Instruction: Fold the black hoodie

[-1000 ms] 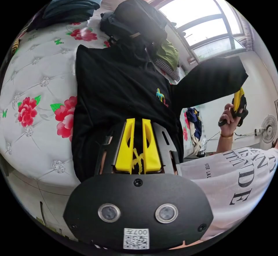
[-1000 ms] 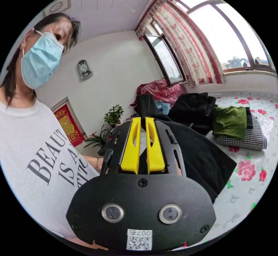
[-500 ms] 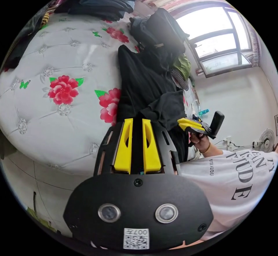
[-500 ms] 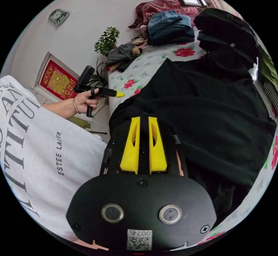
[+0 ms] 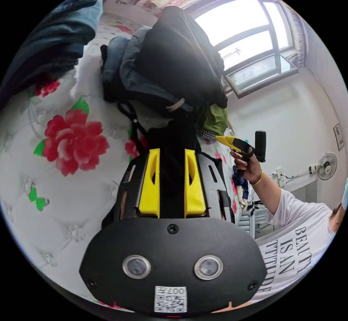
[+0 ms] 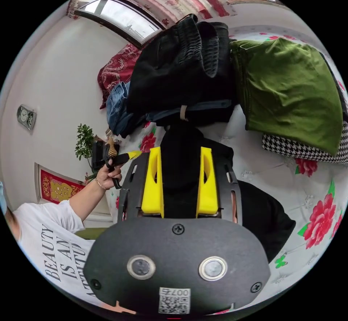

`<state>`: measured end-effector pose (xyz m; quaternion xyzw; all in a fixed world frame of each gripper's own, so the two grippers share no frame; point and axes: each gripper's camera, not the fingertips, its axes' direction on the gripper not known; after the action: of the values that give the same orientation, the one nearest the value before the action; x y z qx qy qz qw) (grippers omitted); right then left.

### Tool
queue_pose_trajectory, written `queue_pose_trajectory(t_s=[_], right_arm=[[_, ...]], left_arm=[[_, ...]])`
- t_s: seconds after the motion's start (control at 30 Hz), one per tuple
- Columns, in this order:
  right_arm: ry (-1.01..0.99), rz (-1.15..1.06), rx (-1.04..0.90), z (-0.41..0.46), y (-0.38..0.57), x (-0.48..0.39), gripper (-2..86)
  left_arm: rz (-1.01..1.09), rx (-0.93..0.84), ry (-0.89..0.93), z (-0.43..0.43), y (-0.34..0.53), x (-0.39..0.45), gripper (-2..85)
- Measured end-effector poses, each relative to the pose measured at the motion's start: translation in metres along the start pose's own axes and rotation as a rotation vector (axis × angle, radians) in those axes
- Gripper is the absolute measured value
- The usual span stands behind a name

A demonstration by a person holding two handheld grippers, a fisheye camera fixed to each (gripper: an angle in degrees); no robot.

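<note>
The black hoodie (image 6: 262,219) lies bunched on the flowered bed, its far end (image 5: 174,136) reaching toward a pile of dark clothes. My left gripper (image 5: 172,151) hovers over it with its yellow jaws apart; black cloth shows in the gap, not pinched. My right gripper (image 6: 180,148) stands over the hoodie too, jaws spread wider. Each gripper appears in the other's view, held up in a hand with no cloth in it: the right gripper (image 5: 219,138) and the left gripper (image 6: 137,153).
A stack of dark folded clothes (image 6: 181,67) sits just beyond the hoodie, with a green garment (image 6: 290,89) on checked cloth (image 6: 301,147) beside it. Jeans (image 5: 54,45) lie further off. The white quilted bedcover (image 5: 72,197) spreads around. The person's white T-shirt (image 5: 290,248) is close by.
Both pairs of jaws have opened and let go of the hoodie, which now lies on the bed. Both cameras have swung toward the pile of clothes.
</note>
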<state>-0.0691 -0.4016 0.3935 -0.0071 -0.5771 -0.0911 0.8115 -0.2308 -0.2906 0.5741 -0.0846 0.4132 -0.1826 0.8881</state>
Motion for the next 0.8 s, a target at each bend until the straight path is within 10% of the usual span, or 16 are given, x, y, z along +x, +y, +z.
queue_pose_trajectory(t_s=[0.23, 0.5, 0.8], right_arm=[[0.055, -0.085, -0.282, 0.114, -0.053, 0.012, 3.9], [-0.042, -0.189, 0.082, -0.006, -0.089, -0.012, 1.1], [0.125, -0.186, -0.043, 0.006, -0.064, 0.026, 7.1]], left_arm=[[0.047, -0.227, -0.005, 0.094, -0.050, -0.005, 7.1], [0.274, 0.151, -0.019, -0.007, -0.015, 0.044, 8.5], [0.271, 0.021, -0.112, 0.028, 0.004, 0.043, 11.8]])
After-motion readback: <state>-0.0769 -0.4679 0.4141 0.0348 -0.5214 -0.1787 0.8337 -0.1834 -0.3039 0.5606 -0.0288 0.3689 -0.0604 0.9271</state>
